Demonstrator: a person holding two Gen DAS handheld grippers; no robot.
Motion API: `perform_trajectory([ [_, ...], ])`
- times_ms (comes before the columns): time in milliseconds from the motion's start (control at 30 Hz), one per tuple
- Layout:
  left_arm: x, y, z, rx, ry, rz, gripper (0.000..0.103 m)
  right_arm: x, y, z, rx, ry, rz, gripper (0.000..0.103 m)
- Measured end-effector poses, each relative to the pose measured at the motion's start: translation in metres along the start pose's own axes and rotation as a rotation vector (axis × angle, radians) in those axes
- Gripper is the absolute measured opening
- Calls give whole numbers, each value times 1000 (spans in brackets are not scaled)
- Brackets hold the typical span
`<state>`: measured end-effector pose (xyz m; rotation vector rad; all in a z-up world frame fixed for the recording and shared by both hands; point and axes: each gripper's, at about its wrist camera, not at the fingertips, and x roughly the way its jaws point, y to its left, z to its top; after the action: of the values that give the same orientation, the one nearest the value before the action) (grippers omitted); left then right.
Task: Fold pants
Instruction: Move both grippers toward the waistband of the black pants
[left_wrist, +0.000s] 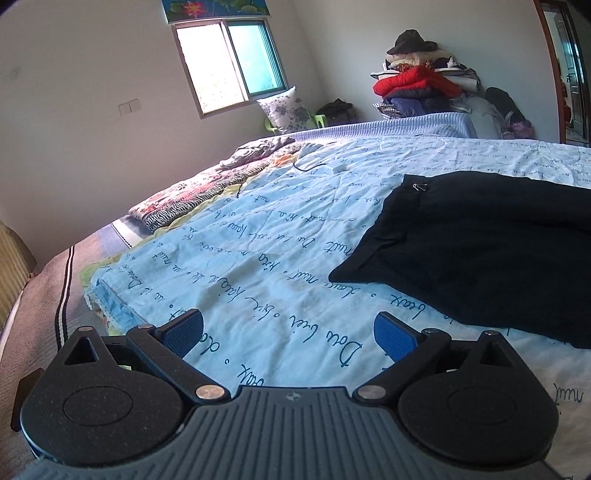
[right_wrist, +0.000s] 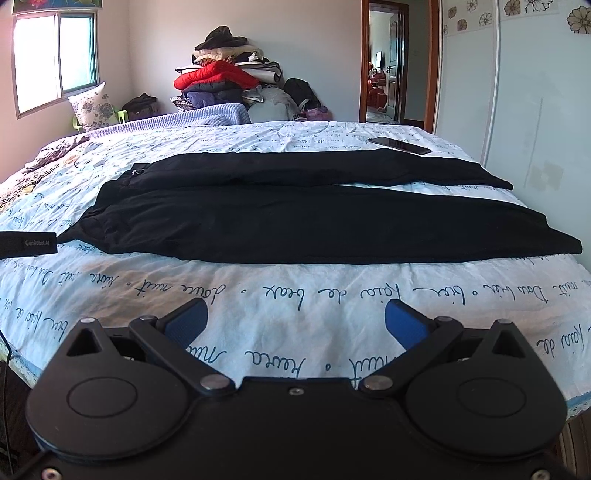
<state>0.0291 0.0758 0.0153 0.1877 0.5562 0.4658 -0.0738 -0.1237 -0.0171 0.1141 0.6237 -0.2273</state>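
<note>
Left gripper (left_wrist: 288, 334): blue-padded fingers spread wide, empty, above the light-blue script-printed bedspread (left_wrist: 221, 258). Black pants (right_wrist: 295, 210): laid flat across the bed, waistband toward the left, both legs running right and slightly parted. Right gripper (right_wrist: 295, 325): fingers likewise spread, holding nothing, near the bed's front edge, apart from the pants. A dark phone (right_wrist: 399, 145) lies beyond the far leg.

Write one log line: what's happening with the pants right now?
pants: flat on bed, unfolded | left gripper: open, empty | right gripper: open, empty | phone: beyond pants
</note>
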Motion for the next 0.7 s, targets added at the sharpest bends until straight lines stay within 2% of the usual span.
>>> perform_trajectory([
  [700, 2, -4, -1, 11, 7, -15, 100, 1, 5, -1, -10, -4, 13, 103],
])
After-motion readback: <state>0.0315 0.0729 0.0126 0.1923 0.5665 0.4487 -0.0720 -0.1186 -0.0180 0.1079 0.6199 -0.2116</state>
